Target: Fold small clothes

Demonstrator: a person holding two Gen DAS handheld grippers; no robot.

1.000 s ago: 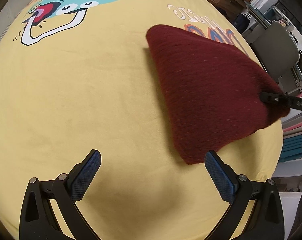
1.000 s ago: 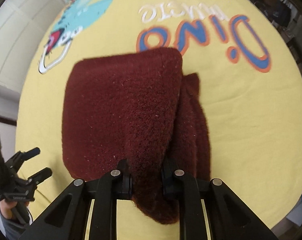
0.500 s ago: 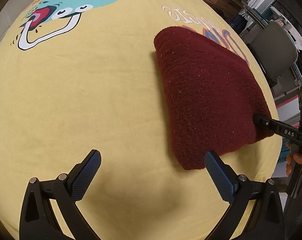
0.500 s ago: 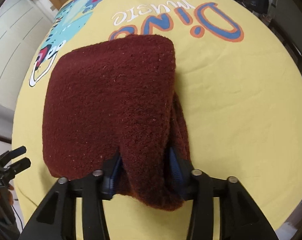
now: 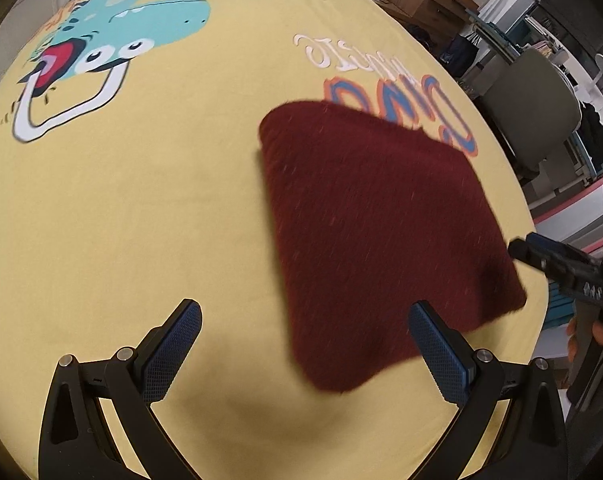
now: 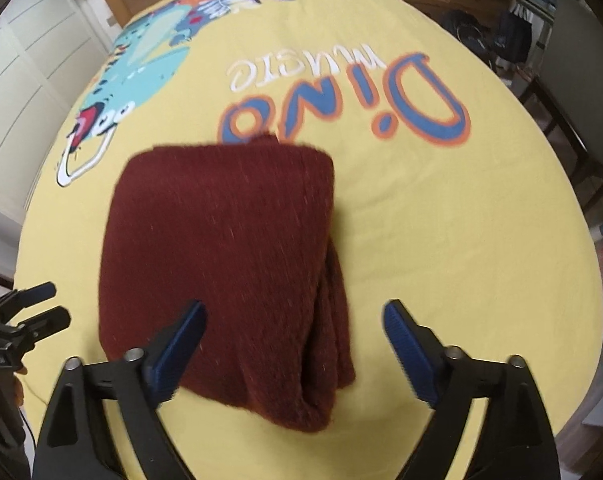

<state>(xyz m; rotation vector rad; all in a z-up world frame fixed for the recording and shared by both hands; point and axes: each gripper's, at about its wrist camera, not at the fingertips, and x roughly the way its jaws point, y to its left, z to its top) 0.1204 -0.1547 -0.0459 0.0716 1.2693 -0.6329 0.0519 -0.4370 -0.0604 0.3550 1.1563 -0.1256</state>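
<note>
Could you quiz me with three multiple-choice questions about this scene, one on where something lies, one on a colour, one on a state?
1. Where does the folded fuzzy dark red knit garment lie?
A. On the yellow cloth with the dinosaur print
B. On a bare wooden floor
C. Inside a drawer

2. What colour are the textured pads of the right gripper?
A. Green
B. Blue
C. White

3. How does the right gripper stand to the garment?
A. Clamped tight on a fold
B. Jaws apart, not pressing on it
C. Hidden under it

Answers:
1. A: the garment rests on the yellow cloth, near its blue and orange lettering.
2. B: both pads show blue against the black fingers.
3. B: the jaws are opening, and the pads stand clear on either side of the garment's near end.
</note>
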